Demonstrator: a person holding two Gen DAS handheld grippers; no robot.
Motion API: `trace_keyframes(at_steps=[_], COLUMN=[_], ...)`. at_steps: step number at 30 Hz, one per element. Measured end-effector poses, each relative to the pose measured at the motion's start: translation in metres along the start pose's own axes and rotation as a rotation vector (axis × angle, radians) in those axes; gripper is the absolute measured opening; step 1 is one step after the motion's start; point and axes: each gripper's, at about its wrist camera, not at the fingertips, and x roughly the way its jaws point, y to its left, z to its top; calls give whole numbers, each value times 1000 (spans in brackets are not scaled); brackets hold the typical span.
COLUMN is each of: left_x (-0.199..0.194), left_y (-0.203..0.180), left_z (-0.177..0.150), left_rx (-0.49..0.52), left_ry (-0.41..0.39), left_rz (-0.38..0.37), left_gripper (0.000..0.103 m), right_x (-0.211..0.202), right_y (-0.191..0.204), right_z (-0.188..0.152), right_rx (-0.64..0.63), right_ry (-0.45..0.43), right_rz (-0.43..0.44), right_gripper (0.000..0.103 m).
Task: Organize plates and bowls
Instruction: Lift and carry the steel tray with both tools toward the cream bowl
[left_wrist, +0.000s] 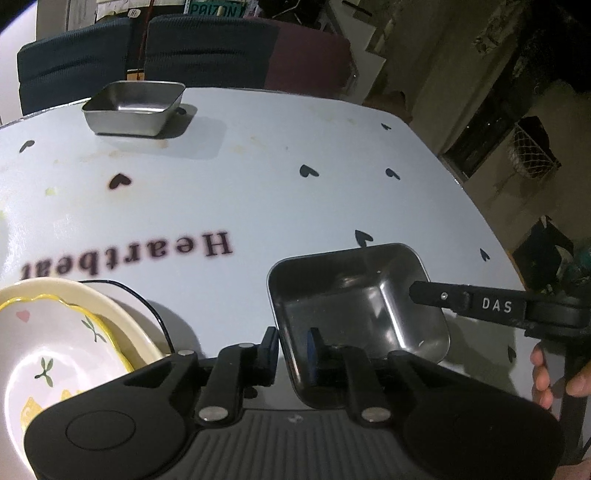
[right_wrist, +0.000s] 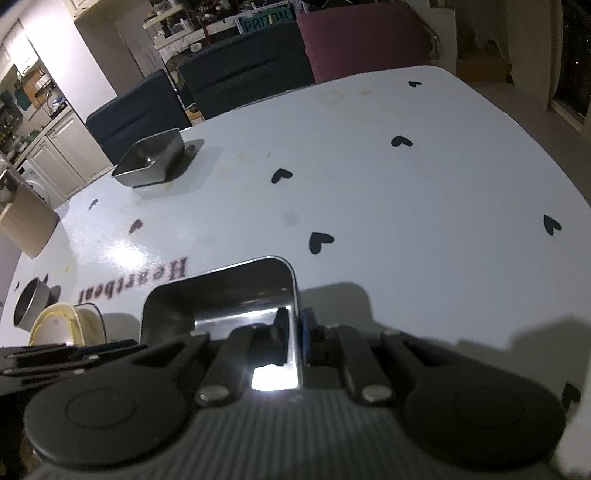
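Observation:
A square steel bowl is close in front on the white heart-print table. My left gripper straddles its left wall, one finger outside and one inside, with a visible gap, so it is open. My right gripper is shut on the right wall of the same bowl; its labelled finger shows over that rim in the left wrist view. A second square steel bowl stands at the table's far side. I cannot tell whether the near bowl rests on the table.
Stacked ceramic dishes with yellow rims lie left of the near bowl. A round steel bowl and a tan box stand further left. Chairs line the far edge. A person's fingers show at the right.

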Motion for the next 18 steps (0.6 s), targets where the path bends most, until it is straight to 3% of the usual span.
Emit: trace_keyframes(at_steps=[18], left_x=[8], left_y=[-4], left_z=[1], left_rx=[12], left_ry=[14], left_rz=[-17], left_gripper=[20], right_x=[1], right_y=[-1], right_z=[0], right_rx=[1], right_ry=[7], right_rz=[-29], right_gripper=[13])
